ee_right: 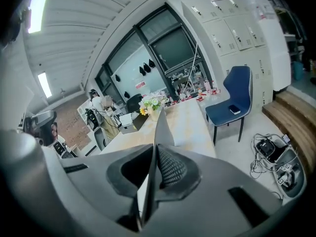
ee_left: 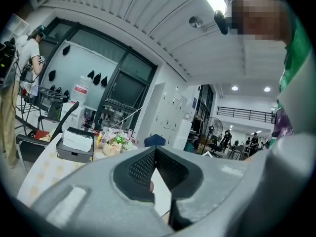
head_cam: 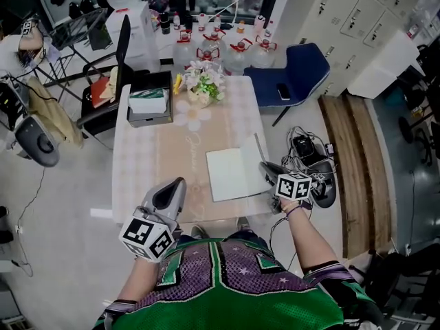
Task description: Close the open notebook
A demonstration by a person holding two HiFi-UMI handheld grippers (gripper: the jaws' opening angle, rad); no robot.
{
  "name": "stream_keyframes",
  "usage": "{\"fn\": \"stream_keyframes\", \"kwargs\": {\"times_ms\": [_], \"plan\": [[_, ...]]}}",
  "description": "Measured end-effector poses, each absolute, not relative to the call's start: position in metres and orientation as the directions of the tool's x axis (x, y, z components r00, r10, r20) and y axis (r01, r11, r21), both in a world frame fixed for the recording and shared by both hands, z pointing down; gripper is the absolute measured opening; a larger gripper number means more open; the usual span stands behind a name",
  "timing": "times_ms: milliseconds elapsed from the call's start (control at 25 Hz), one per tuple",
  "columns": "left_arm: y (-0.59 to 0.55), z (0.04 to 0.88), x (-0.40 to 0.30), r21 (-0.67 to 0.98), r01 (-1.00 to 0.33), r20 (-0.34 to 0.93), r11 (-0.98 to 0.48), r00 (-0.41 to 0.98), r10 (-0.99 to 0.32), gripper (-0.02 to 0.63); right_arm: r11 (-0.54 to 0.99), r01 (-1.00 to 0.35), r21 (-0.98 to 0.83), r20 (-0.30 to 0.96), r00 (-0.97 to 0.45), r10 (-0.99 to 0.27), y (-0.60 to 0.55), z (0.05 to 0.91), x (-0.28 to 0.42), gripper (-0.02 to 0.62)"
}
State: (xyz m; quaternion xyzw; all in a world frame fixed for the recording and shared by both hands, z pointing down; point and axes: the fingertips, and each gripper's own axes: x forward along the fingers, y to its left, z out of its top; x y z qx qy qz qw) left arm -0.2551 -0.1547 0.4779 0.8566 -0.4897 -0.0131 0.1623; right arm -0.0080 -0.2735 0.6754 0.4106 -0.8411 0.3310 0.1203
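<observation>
The notebook [head_cam: 230, 174] lies open near the front right corner of the table [head_cam: 141, 163]. The right gripper [head_cam: 266, 168] is clamped on its thin cover [ee_right: 160, 125], which stands on edge. The cover looks light and floppy, so it is probably best held at its free edge. The left gripper [head_cam: 179, 184] is closed on nothing.

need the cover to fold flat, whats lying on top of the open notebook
Nothing shows on the notebook, just a bare white page. The right gripper holds its cover raised edge-on, so the strip under that is hidden.
</observation>
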Motion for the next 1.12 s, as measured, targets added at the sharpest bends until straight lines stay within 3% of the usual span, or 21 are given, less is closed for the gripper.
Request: {"fn": "stream_keyframes", "kwargs": {"times_ms": [680, 1120], "plan": [[-0.139, 0.483, -0.311, 0.277, -0.836, 0.163, -0.474, 0.527, -0.834, 0.015, 0.481, -0.733, -0.481, 0.424, -0.675, -0.604, -0.255, 0.684, -0.090, 0.045], [-0.136, 0.485, -0.327, 0.293, -0.838, 0.162, -0.460, 0.518, -0.840, 0.015, 0.539, -0.750, -0.383, 0.452, -0.661, -0.598, -0.246, 0.688, -0.120, 0.083]]}}
